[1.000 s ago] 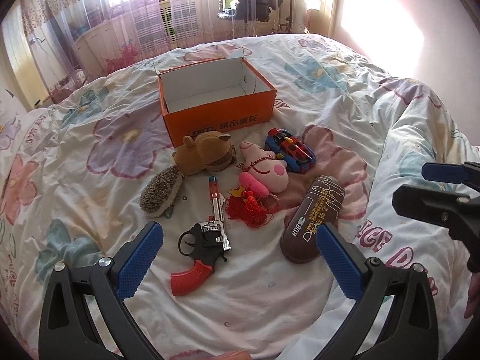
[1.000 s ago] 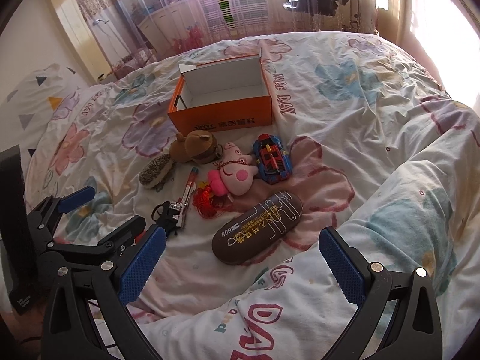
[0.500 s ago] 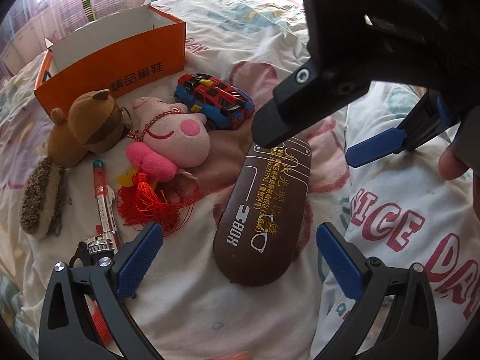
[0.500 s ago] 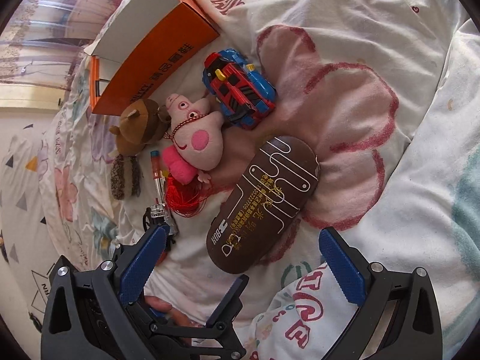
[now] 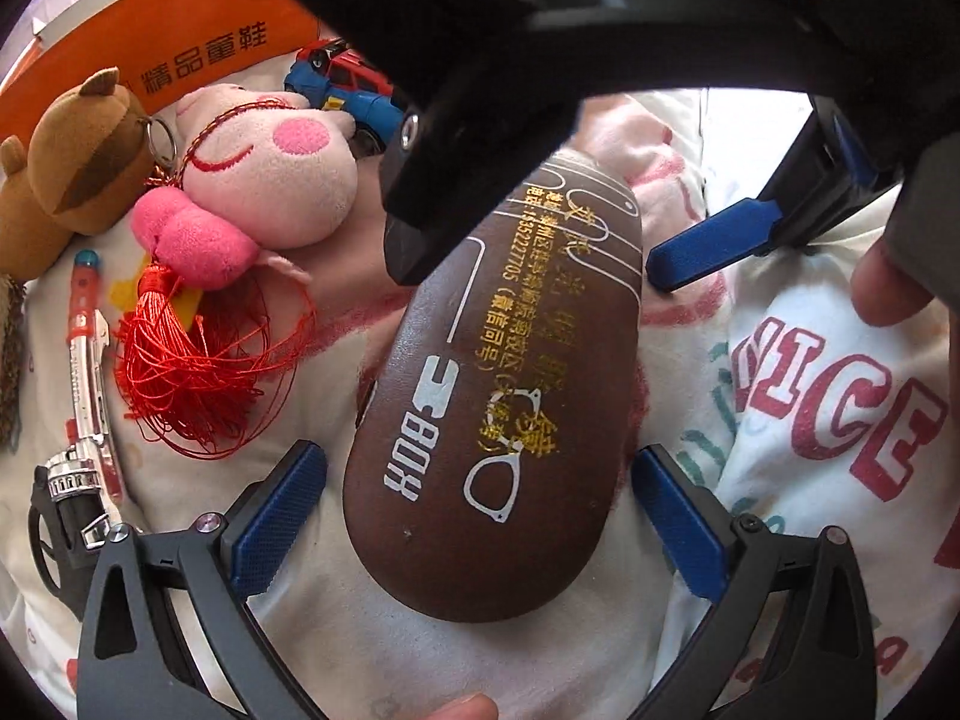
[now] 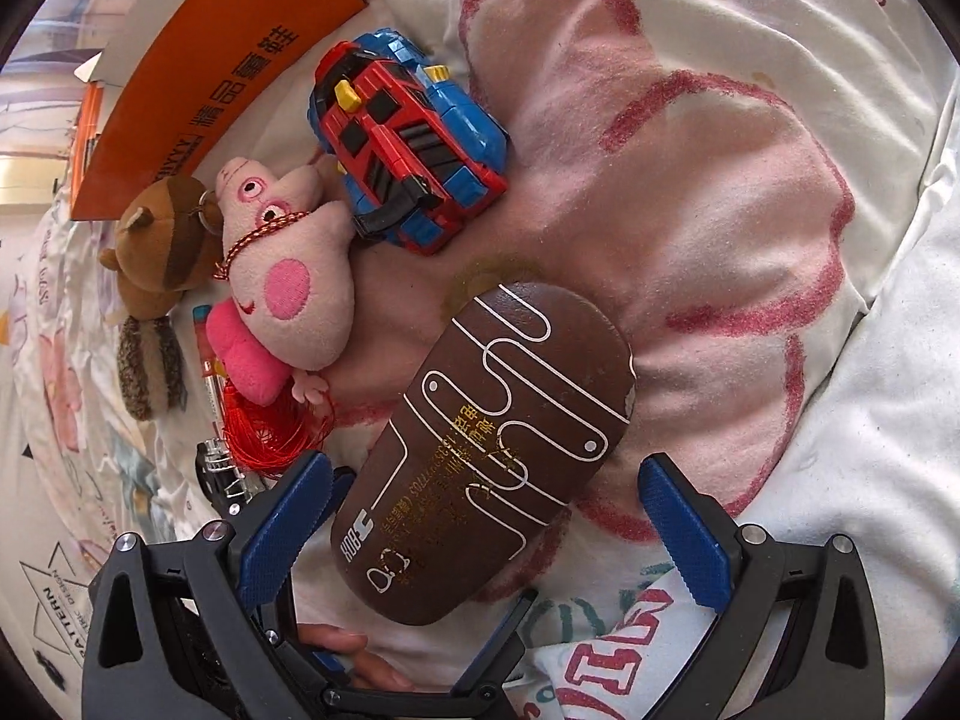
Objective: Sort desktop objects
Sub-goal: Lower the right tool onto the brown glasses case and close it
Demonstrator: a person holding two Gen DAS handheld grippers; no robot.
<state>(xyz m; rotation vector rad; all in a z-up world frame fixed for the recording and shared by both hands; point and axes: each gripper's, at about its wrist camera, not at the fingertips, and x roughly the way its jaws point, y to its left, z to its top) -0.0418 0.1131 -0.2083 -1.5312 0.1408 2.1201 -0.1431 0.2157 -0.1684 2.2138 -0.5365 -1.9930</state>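
Both grippers are crowding in over the brown glasses case (image 5: 492,396), which is lying flat on the flowered bedspread (image 6: 690,192), just beside the pink pig plush (image 6: 288,288) and near the red-and-blue toy car (image 6: 408,144). The left gripper (image 5: 480,504) is straddling the case's near end with its blue pads spread wide, apparently touching nothing. The right gripper (image 6: 486,510) is doing the same from its side — jaws wide apart, the case sitting between them, unheld. Nothing is being carried yet; this looks like the reaching step, with the case as the first pick.

The orange box (image 6: 216,78) is standing open-topped beyond the toys, and it seems the likely place for the sorting. The next move, I would say, calls for one gripper to give way — the two are overlapping above the same object — and for the other to settle lower and close across the case's narrow width, since its smooth curved shell may slip from a shallow pinch.
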